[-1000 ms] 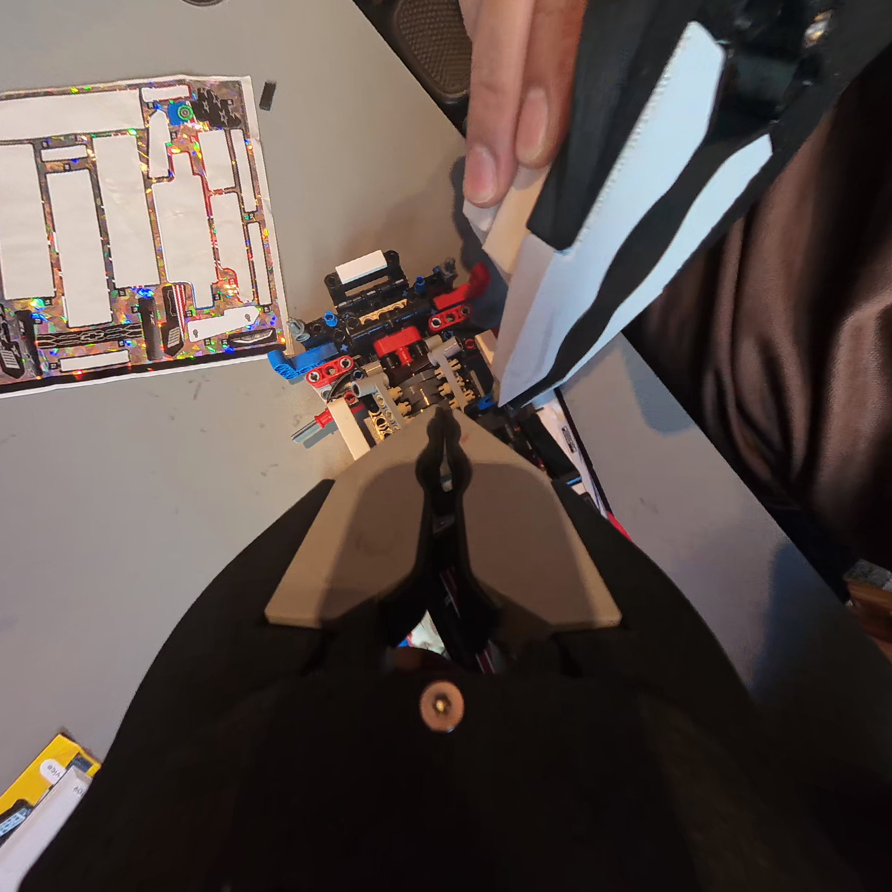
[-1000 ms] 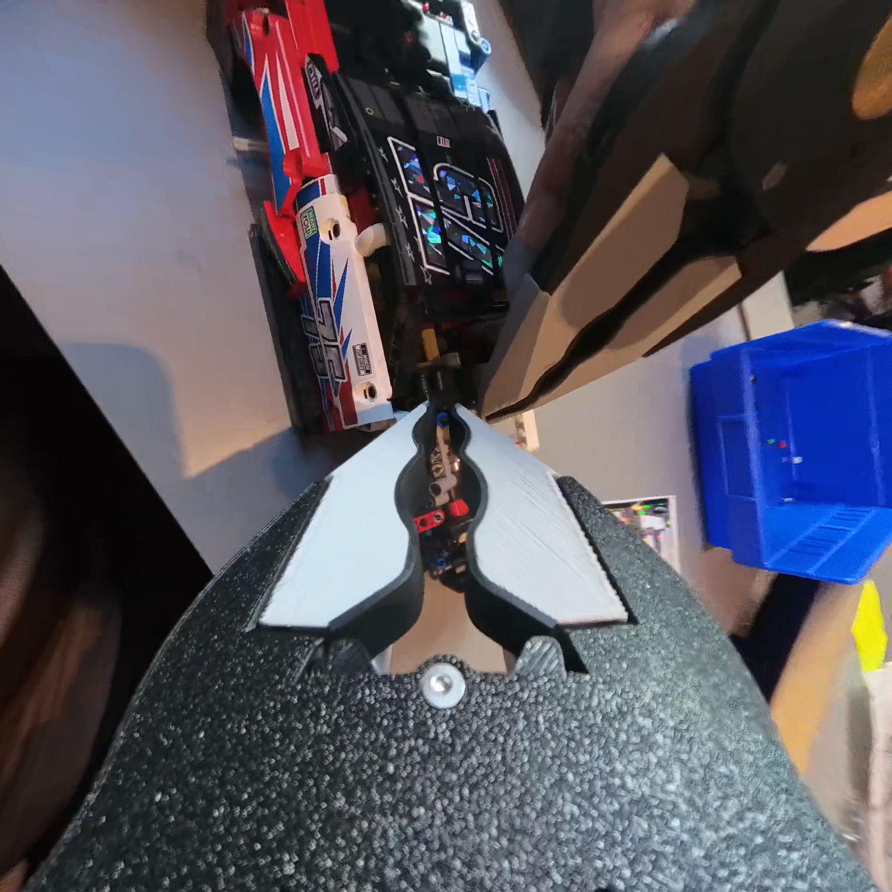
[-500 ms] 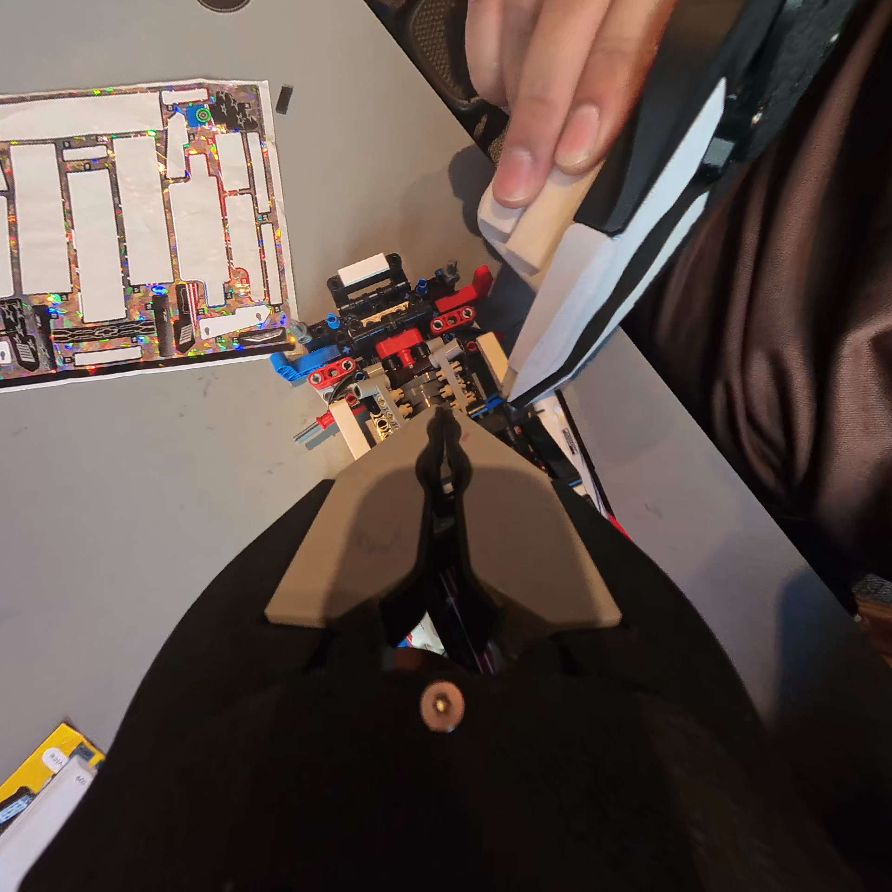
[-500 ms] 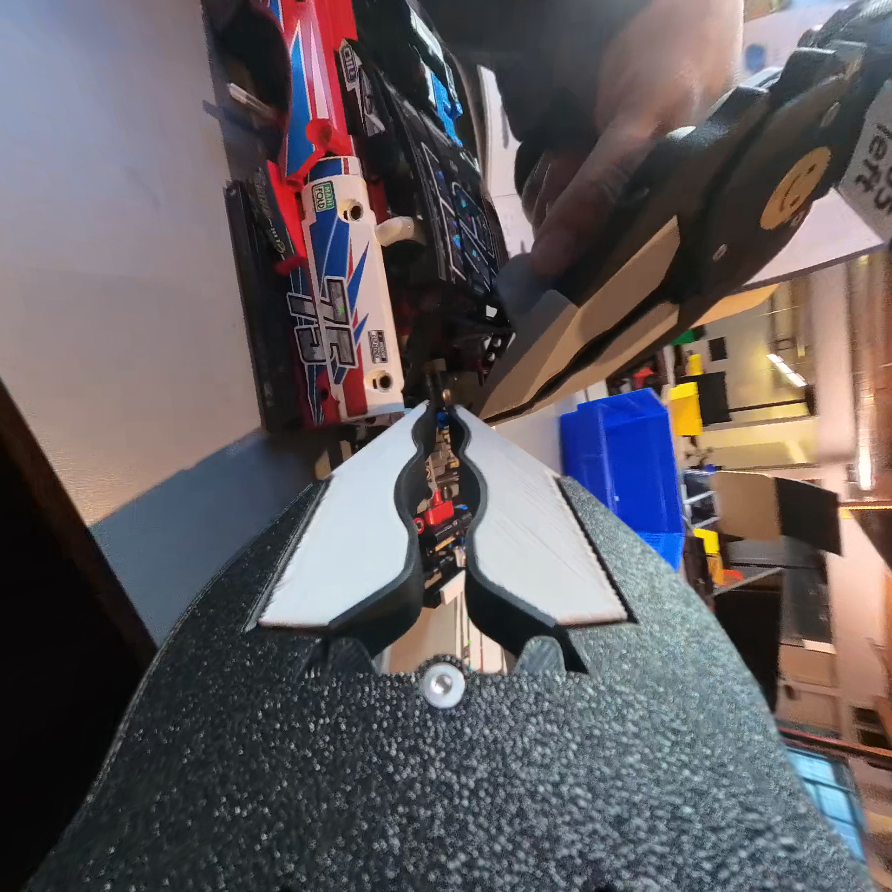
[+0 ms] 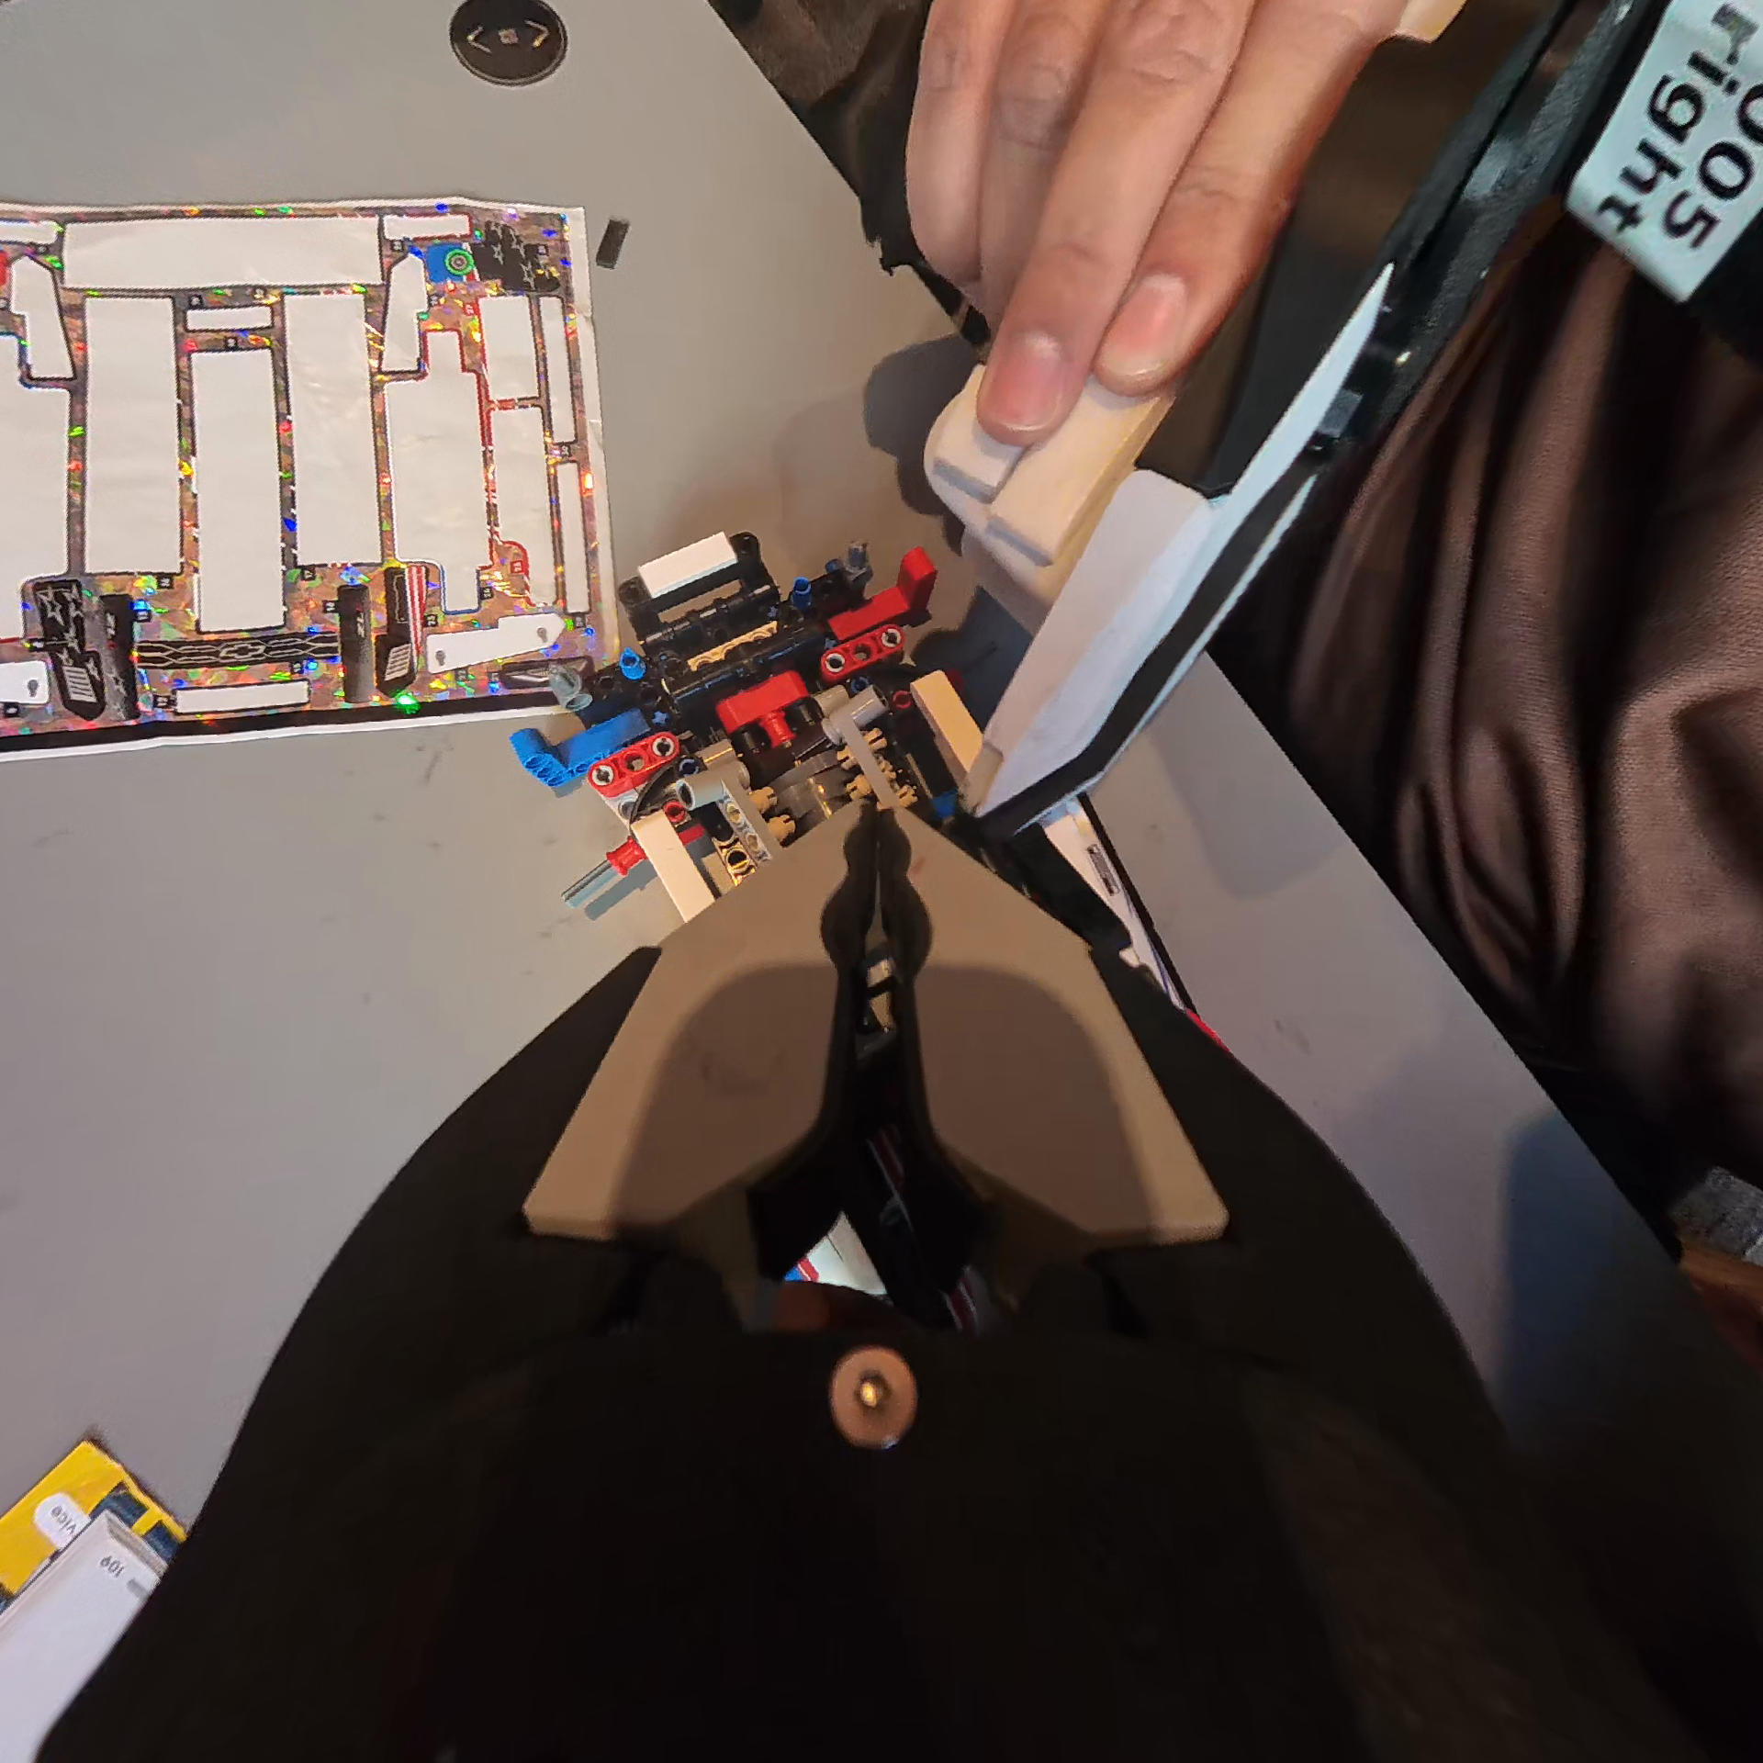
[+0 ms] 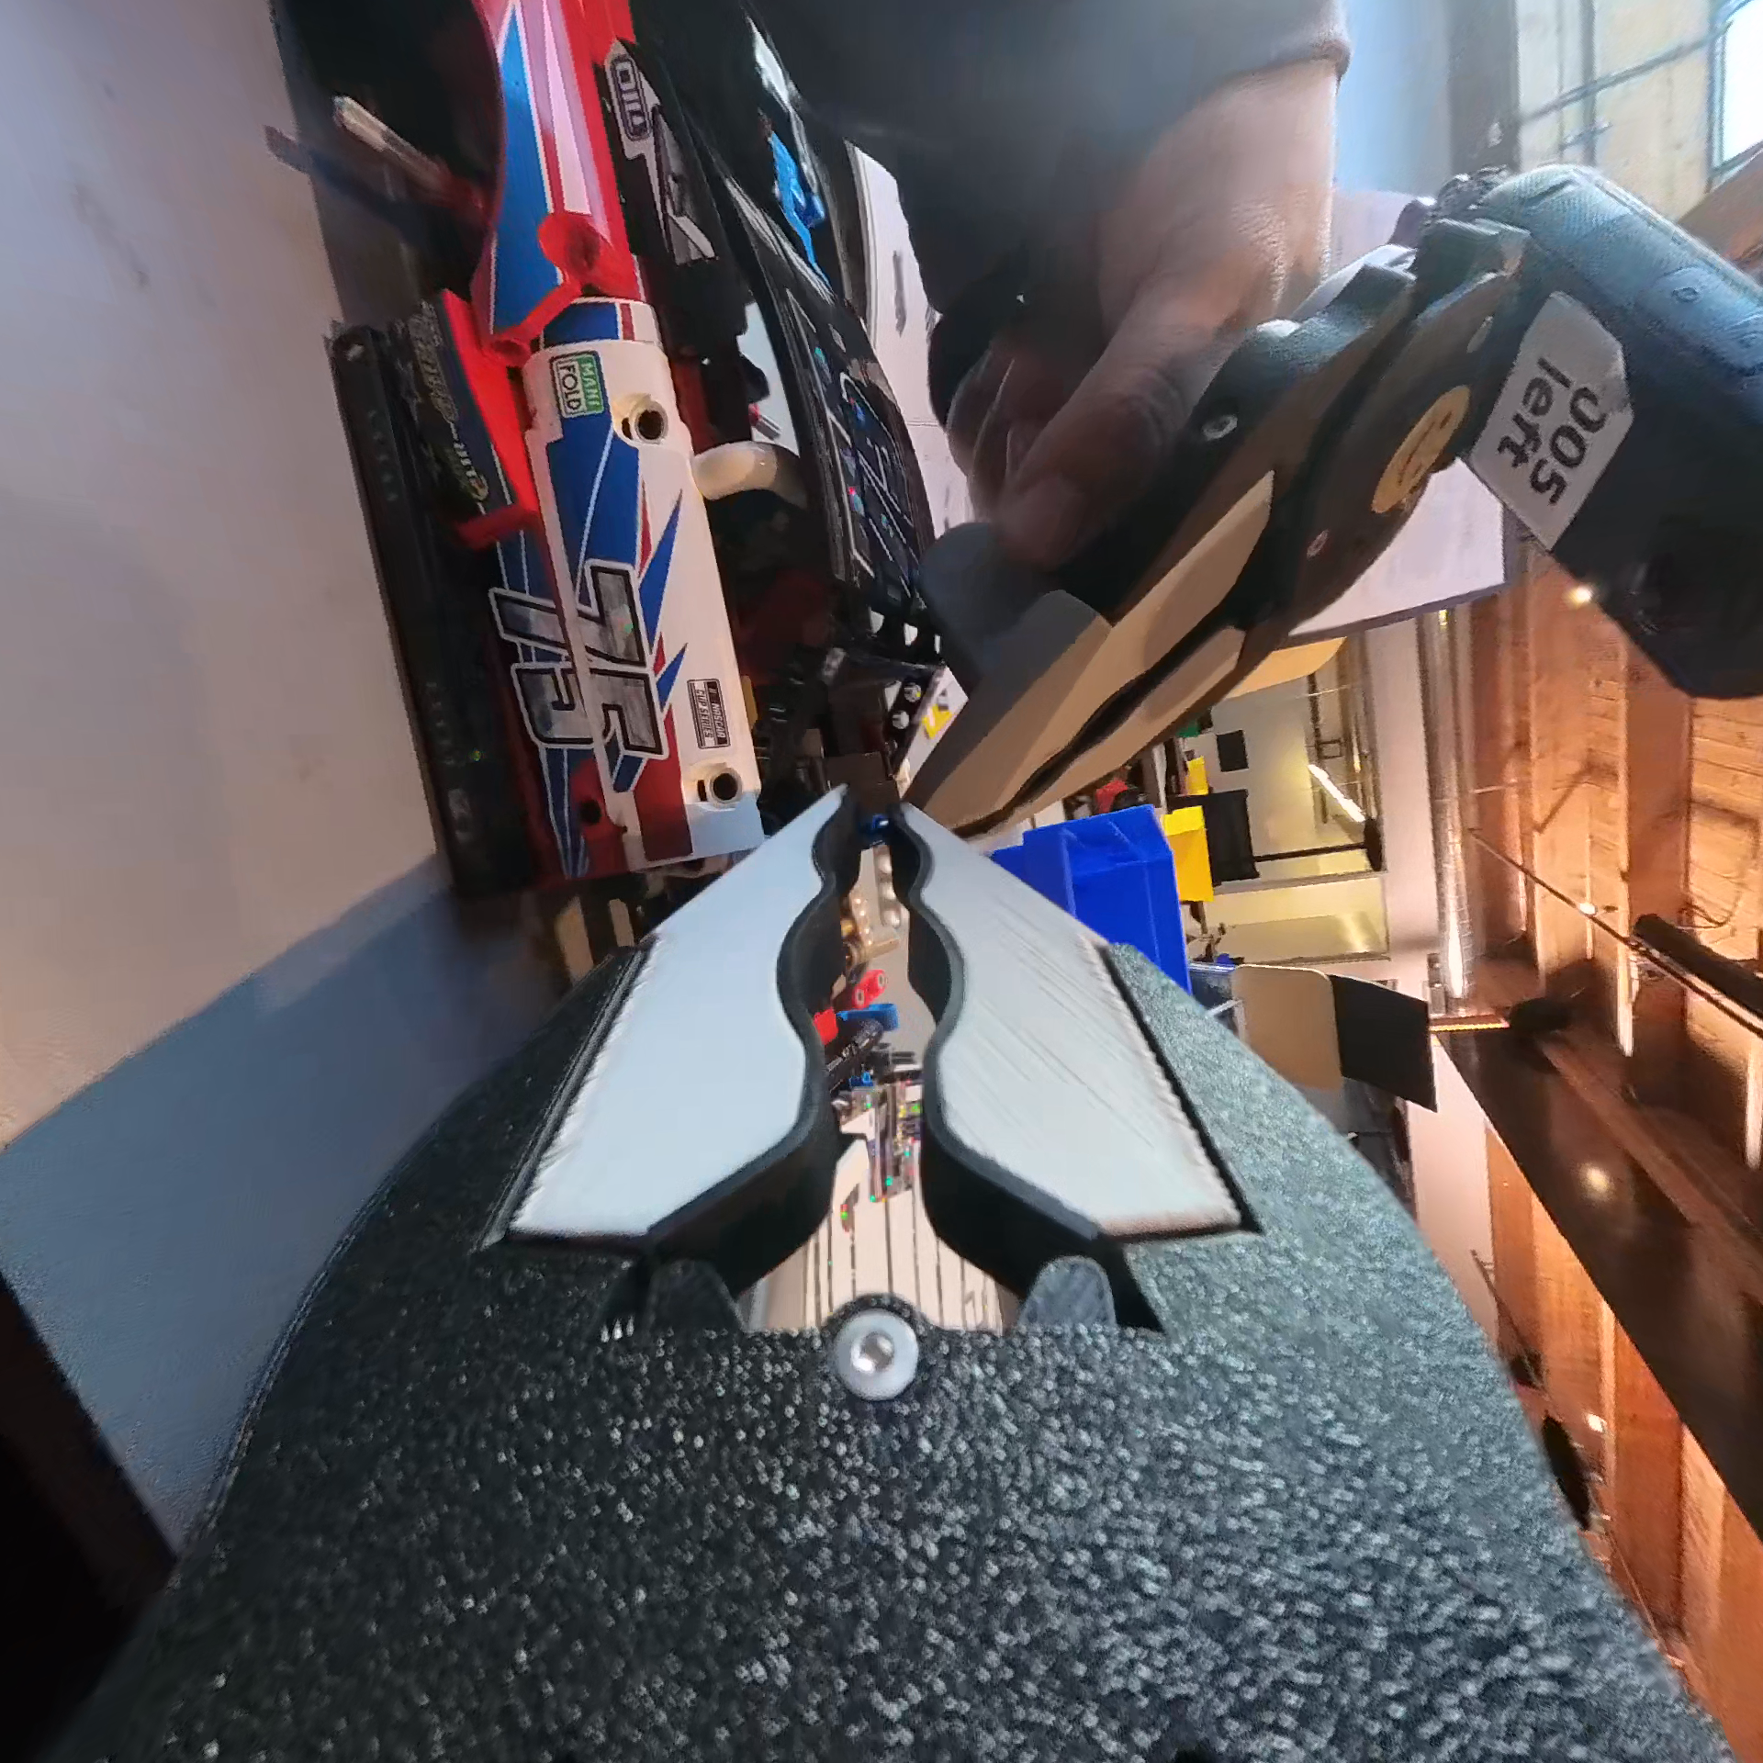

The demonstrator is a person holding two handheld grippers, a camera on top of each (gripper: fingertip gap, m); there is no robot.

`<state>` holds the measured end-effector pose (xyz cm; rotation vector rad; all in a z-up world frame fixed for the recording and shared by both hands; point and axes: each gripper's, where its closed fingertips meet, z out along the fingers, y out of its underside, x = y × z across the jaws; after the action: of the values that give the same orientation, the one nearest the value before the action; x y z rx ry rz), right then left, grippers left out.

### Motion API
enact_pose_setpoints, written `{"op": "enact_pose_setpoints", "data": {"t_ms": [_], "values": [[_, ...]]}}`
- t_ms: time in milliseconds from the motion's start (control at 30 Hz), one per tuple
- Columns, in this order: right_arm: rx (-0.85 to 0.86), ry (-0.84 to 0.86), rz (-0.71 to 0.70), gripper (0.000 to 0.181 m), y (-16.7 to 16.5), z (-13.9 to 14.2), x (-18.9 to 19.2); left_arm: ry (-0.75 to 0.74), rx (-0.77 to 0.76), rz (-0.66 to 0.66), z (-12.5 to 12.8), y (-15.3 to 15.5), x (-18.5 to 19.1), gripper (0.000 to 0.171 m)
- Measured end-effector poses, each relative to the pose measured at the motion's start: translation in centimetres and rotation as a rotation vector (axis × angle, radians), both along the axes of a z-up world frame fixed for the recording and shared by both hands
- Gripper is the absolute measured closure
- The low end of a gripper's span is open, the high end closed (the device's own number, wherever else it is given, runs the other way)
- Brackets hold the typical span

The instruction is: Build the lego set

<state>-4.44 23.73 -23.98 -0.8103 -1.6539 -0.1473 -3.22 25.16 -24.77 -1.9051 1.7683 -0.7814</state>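
The lego car lies on the grey table (image 5: pixel 238 1002). Its open front end (image 5: pixel 763 687) of red, blue, tan and black parts shows in the left wrist view. Its red, white and blue side panel (image 6: pixel 620 620) shows in the right wrist view. My left gripper (image 5: pixel 878 816) has tan fingers, is shut, and its tips touch the tan pins of the chassis; it also shows in the right wrist view (image 6: pixel 949 811). My right gripper (image 6: pixel 873 816) has white fingers closed on a small blue pin (image 6: pixel 866 828) at the car's edge. It comes in from the upper right (image 5: pixel 983 801), held by a hand (image 5: pixel 1097 191).
A holographic sticker sheet (image 5: pixel 286 458) lies left of the car. A yellow box (image 5: pixel 67 1517) sits at the near left. A round black table insert (image 5: pixel 508 38) is at the far edge. A blue bin (image 6: pixel 1097 878) stands beyond the car. The table edge runs close on the right. The tips of both grippers are at nearly the same place.
The right gripper has tilted up about its tip, so its view swings from the table toward the room. Its tip stays at the car. The left gripper has hardly moved.
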Motion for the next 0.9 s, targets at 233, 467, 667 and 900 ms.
{"op": "enact_pose_setpoints", "data": {"t_ms": [233, 467, 667, 900], "values": [[-0.125, 0.168, -0.063, 0.177, 2.0, 2.6, 0.7, -0.004, 0.001, -0.006, 0.0, -0.1, 0.0, 0.171], [-0.857, 0.533, -0.009, 0.178, 2.9, 5.6, 2.1, -0.072, 0.139, 0.017, 0.7, 1.2, 0.5, 0.165], [-1.382, 0.876, 0.127, 0.177, 4.4, 8.5, 3.4, -0.133, 0.363, 0.054, 2.4, 1.7, 3.3, 0.145], [-1.426, 0.911, 0.166, 0.177, 4.2, 8.5, 3.7, -0.228, 0.442, 0.163, 4.5, 2.6, 4.7, 0.171]]}}
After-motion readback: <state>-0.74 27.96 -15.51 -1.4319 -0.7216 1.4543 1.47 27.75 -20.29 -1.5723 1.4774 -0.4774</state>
